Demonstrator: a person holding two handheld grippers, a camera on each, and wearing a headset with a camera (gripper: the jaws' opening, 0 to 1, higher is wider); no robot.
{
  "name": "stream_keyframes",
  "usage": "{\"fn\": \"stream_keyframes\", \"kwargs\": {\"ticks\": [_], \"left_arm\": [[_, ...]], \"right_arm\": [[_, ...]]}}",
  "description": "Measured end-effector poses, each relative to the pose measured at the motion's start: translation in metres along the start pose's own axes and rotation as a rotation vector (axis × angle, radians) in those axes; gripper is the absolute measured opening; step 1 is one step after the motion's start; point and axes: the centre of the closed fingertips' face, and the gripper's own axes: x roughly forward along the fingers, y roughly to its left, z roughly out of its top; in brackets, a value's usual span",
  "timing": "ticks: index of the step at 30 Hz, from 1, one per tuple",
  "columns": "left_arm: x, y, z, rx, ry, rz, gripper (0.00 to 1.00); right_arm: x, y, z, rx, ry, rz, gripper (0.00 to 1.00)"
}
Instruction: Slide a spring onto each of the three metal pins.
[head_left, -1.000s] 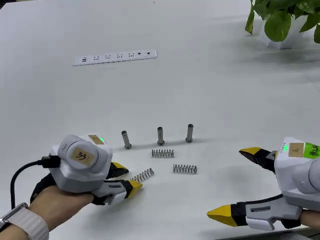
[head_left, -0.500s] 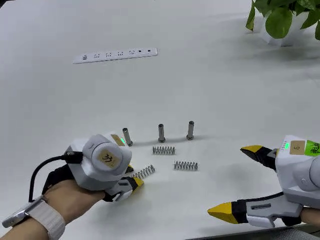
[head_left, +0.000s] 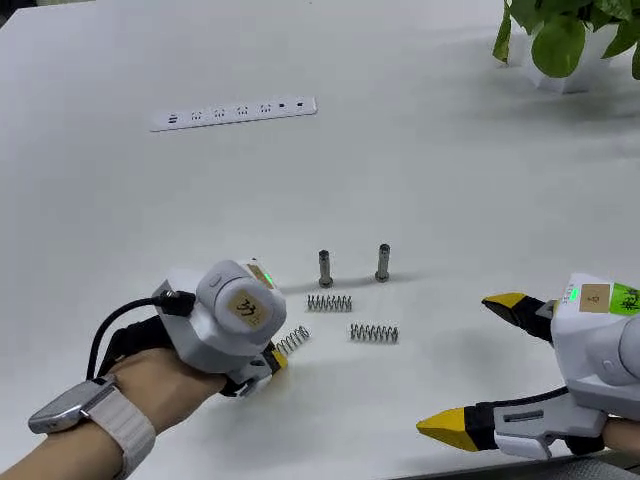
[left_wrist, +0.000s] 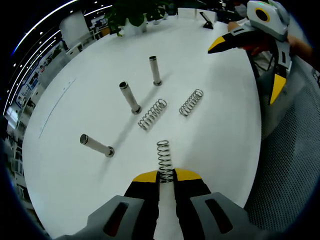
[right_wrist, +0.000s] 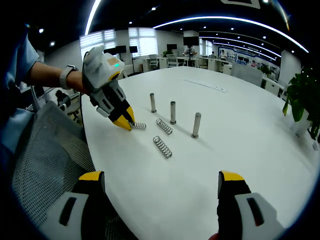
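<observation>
The white bench (head_left: 450, 180) bears three upright pins (left_wrist: 129, 96) and three springs (left_wrist: 152, 114) toward its near edge, a power strip (head_left: 234, 113) farther back.

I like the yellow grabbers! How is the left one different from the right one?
The left gripper is shut; the right gripper is wide open. The left gripper pinches one end of a spring; the right gripper holds nothing. Both have yellow-tipped jaws.

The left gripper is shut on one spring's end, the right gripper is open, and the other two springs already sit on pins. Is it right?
Only the last part is wrong: in the left gripper view the other two springs lie flat on the table beside the pins. The left gripper is shut on one spring at its end; the right gripper is open.
</observation>
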Motion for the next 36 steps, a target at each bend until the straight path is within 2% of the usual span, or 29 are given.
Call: {"fn": "stream_keyframes", "kwargs": {"ticks": [3,8,10,11,13,18,23,26,31,35,36], "left_arm": [[-0.001,0.001,-0.001,-0.022,-0.023,-0.001,0.11],[-0.002,0.002,-0.001,-0.064,-0.092,0.005,0.10],[-0.002,0.002,0.001,-0.141,-0.121,-0.011,0.10],[-0.002,0.002,0.001,-0.145,-0.129,-0.019,0.10],[-0.002,0.004,0.002,-0.200,-0.156,-0.032,0.10],[-0.003,0.005,0.000,-0.188,-0.180,-0.042,0.10],[-0.004,-0.002,0.007,-0.147,-0.204,-0.070,0.10],[-0.008,-0.005,0.015,-0.130,-0.239,-0.086,0.10],[-0.022,-0.016,0.033,-0.063,-0.314,-0.135,0.10],[-0.033,-0.024,0.041,-0.015,-0.347,-0.163,0.10],[-0.035,-0.028,0.043,0.019,-0.351,-0.175,0.10]], "right_arm": [[0.001,0.000,0.001,0.000,-0.001,0.001,0.95],[0.001,0.001,0.003,-0.008,0.000,0.008,0.95],[0.001,0.000,0.004,-0.011,0.000,0.012,0.95],[0.002,0.000,0.004,-0.013,0.002,0.014,0.95],[0.003,0.000,0.006,-0.015,0.001,0.017,0.95],[0.004,-0.001,0.014,-0.018,-0.011,0.021,0.95],[0.006,0.000,0.019,-0.017,-0.017,0.025,0.94],[0.008,0.004,0.024,-0.007,-0.027,0.038,0.94],[0.012,0.011,0.034,0.043,-0.060,0.081,0.92],[0.014,0.015,0.043,0.042,-0.071,0.107,0.90],[0.014,0.016,0.046,0.040,-0.075,0.116,0.89]]}}
